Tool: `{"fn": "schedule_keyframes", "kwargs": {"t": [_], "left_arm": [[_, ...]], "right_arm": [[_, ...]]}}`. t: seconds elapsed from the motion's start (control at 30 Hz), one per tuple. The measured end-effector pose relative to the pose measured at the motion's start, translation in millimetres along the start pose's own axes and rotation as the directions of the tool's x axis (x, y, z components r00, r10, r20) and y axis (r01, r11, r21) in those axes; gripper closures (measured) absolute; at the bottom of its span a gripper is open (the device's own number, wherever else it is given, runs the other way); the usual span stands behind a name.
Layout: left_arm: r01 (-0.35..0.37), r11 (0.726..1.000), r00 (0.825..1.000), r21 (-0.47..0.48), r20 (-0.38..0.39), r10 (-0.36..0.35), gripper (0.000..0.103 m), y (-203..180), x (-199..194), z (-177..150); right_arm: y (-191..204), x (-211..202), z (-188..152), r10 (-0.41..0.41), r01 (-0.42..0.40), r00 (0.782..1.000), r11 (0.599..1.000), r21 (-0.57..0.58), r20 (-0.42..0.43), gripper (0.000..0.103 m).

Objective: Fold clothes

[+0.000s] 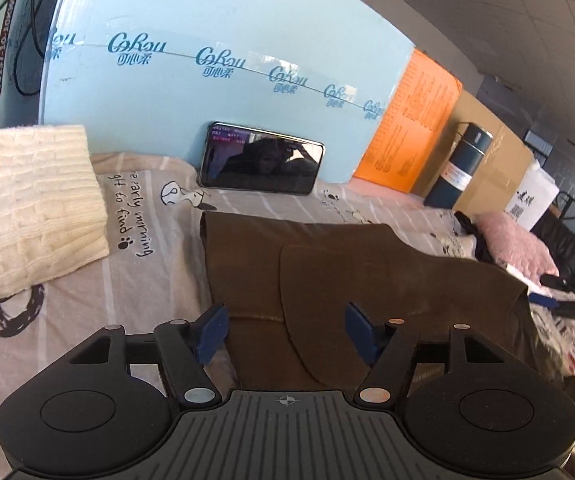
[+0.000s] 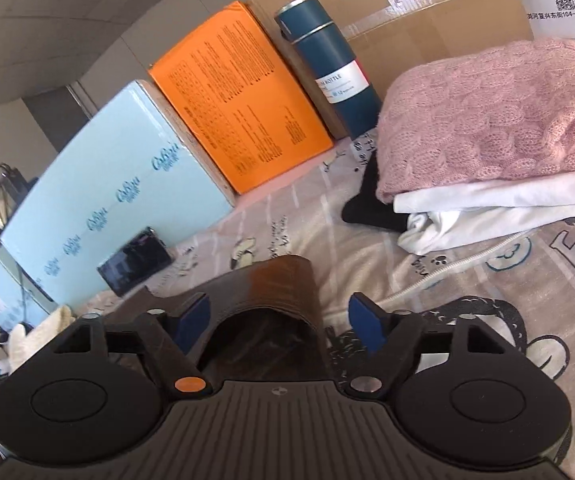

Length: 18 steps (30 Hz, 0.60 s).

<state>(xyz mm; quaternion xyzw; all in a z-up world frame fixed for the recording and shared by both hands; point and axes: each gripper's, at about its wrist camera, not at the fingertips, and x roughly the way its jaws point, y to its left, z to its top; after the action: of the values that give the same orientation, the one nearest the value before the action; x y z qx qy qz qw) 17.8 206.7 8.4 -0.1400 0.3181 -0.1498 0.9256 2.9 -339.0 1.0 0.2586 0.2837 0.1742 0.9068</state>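
1. Brown garment (image 1: 327, 276) lay flat on the printed bedsheet (image 1: 139, 276), spread ahead of my left hand-held gripper (image 1: 285, 330) and partly between its blue pads (image 1: 211, 330), which stood apart and pressed on nothing.
2. My right hand-held gripper (image 2: 279, 322) was likewise released; a raised fold of the same garment arched between its separated pads without being pinched.
3. Only the left wrist view showed the cream knit sweater (image 1: 27, 208) lying well to the left on the sheet, and the phone (image 1: 261, 160) leaning squarely against the light blue box (image 1: 227, 24).
4. Only the right wrist view showed the pink knit (image 2: 487, 116) stacked on white folded clothes (image 2: 487, 208), with a black item (image 2: 371, 200) beside them.
5. Both views caught the orange box (image 2: 239, 92) and the dark teal bottle (image 2: 327, 60) by the cardboard box (image 2: 439, 28).
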Motion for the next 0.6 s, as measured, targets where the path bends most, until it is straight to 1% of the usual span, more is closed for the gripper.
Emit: {"fn": "schedule_keyframes", "kwargs": {"t": [0.07,0.1,0.23,0.27,0.33,0.37,0.4,0.43,0.47,0.5,0.53,0.57,0.6], "left_arm": [[-0.030,0.999,1.000,-0.011,-0.001,0.030,0.037,4,15,9],[-0.027,1.000,1.000,-0.016,-0.005,0.027,0.036,6,22,12],[-0.059,0.998,0.998,-0.004,-0.038,0.059,0.035,9,50,20],[-0.063,0.998,0.998,0.003,-0.032,0.063,0.035,9,54,20],[-0.076,0.997,0.997,0.028,-0.019,0.077,0.038,4,60,20],[-0.088,0.995,0.996,0.048,-0.014,0.089,0.043,-1,62,19],[-0.108,0.990,0.994,0.093,-0.008,0.109,0.063,-8,62,16],[-0.121,0.984,0.992,0.131,-0.002,0.122,0.078,-14,62,14],[-0.125,0.980,0.992,0.154,0.011,0.124,0.084,-18,58,11],[-0.127,0.976,0.992,0.175,0.024,0.125,0.095,-21,53,9],[-0.130,0.972,0.991,0.197,0.037,0.125,0.099,-25,49,7],[-0.120,0.972,0.992,0.202,0.048,0.113,0.099,-28,43,5],[-0.112,0.971,0.993,0.213,0.058,0.102,0.100,-32,39,4]], "right_arm": [[5,5,2,0.023,-0.023,1.000,1.000,0.007,-0.008,0.021],[7,9,2,0.022,-0.022,1.000,1.000,0.003,-0.017,0.019],[13,32,3,-0.005,0.005,0.998,1.000,0.000,-0.064,0.019],[14,38,4,-0.017,0.018,0.997,1.000,0.006,-0.075,0.019],[14,51,3,-0.050,0.052,0.994,0.998,0.018,-0.098,0.019],[14,57,3,-0.072,0.074,0.991,0.997,0.021,-0.109,0.020],[15,63,1,-0.091,0.094,0.989,0.995,0.018,-0.118,0.027],[17,66,-1,-0.109,0.110,0.986,0.994,-0.001,-0.122,0.033],[20,69,-3,-0.128,0.125,0.984,0.992,-0.028,-0.123,0.047],[23,72,-5,-0.146,0.140,0.982,0.989,-0.055,-0.124,0.059],[27,72,-8,-0.149,0.140,0.981,0.987,-0.084,-0.120,0.063],[31,72,-10,-0.144,0.131,0.983,0.985,-0.113,-0.115,0.078],[35,71,-12,-0.139,0.123,0.984,0.982,-0.141,-0.109,0.086]]}}
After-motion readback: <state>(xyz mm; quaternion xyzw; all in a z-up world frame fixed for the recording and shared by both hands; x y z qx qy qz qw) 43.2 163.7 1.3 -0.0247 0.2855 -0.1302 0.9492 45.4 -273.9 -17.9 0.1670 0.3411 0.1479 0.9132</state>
